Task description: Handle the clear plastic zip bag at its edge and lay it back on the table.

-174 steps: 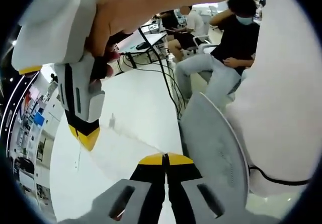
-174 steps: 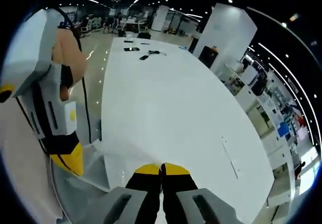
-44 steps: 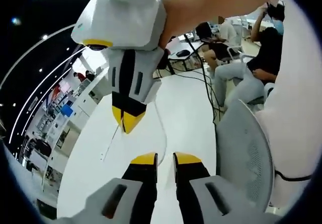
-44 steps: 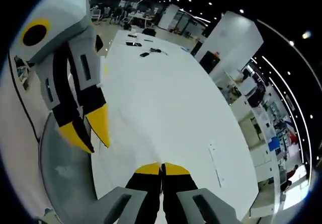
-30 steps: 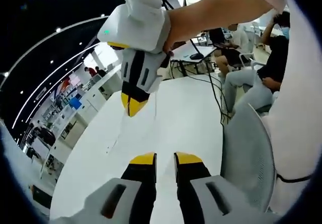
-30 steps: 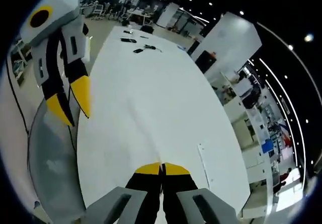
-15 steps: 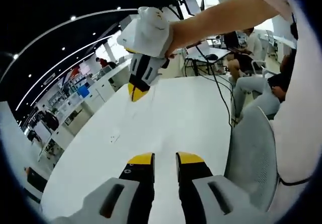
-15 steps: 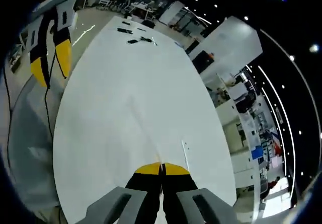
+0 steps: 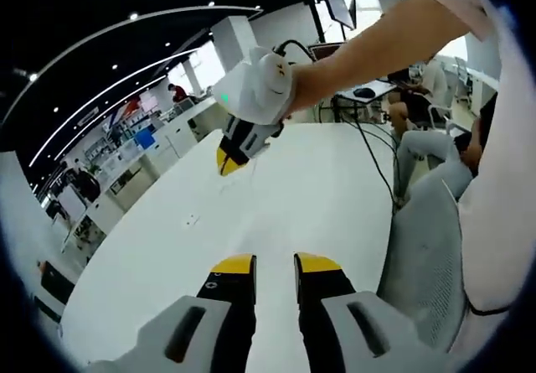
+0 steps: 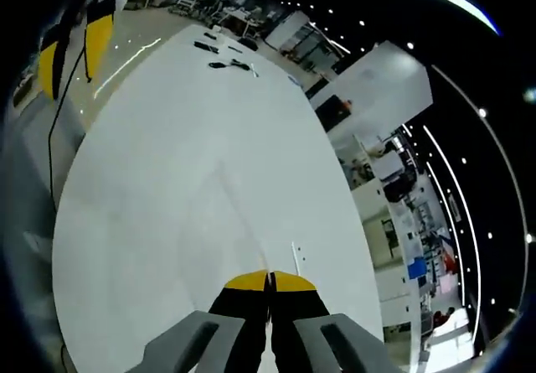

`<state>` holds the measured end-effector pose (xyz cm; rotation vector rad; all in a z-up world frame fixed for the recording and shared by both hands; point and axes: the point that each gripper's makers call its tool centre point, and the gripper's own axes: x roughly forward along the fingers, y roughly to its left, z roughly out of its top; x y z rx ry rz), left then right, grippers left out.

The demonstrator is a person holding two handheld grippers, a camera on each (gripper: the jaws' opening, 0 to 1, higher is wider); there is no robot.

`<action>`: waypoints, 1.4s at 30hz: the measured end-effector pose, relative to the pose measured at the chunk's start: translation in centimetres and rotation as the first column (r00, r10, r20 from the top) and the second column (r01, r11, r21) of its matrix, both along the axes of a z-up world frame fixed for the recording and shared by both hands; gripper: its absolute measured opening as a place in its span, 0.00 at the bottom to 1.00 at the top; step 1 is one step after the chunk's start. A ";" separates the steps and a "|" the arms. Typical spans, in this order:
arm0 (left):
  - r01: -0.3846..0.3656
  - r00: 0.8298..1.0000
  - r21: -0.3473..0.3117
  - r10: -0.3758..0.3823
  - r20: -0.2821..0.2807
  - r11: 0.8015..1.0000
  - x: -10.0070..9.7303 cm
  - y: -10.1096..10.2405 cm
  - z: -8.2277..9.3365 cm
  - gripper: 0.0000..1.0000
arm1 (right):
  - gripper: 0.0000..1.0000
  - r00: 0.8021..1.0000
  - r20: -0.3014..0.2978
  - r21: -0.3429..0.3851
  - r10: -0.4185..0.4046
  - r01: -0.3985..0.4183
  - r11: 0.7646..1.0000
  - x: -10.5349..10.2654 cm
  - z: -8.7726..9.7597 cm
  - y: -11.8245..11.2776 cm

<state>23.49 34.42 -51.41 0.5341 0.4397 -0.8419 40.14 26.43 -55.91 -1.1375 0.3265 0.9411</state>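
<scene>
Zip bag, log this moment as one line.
right gripper: shut on zip bag, raised over table | left gripper: open

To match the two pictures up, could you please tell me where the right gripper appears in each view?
Left gripper view: the right gripper is at upper centre, its yellow tips pointing down towards the table.
Right gripper view: it rises from the bottom centre, jaws shut on the clear plastic zip bag.
Shared landmark: the long white table.
</scene>
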 end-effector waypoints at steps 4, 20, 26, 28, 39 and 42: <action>-0.007 1.000 0.000 0.007 -0.010 1.000 0.2 0.1 -0.3 0.17 | 0.00 1.000 0.012 0.003 0.004 -0.004 1.000 0.2 -1.5 -0.2; -0.016 0.999 0.002 0.016 -0.046 1.000 0.3 0.2 -1.5 0.17 | 0.00 0.999 -0.017 0.010 0.039 -0.039 0.999 -3.8 -7.5 0.1; -0.018 0.998 0.005 0.018 -0.056 1.000 0.2 0.2 -1.9 0.17 | 0.00 0.998 -0.023 -0.002 0.064 -0.064 0.998 -5.4 -10.1 0.3; -0.019 0.998 0.006 0.019 -0.059 1.000 0.1 0.2 -2.0 0.17 | 0.00 0.997 -0.033 -0.004 0.063 -0.063 0.998 -5.7 -10.5 0.3; -0.029 0.997 0.011 0.030 -0.070 1.000 -0.2 0.5 -2.5 0.17 | 0.00 0.996 -0.054 -0.006 0.075 -0.075 0.997 -5.7 -12.7 0.7; -0.032 0.997 0.012 0.033 -0.076 0.999 -0.2 0.6 -2.8 0.17 | 0.00 0.996 -0.070 0.003 0.058 -0.058 0.998 -5.5 -13.2 0.8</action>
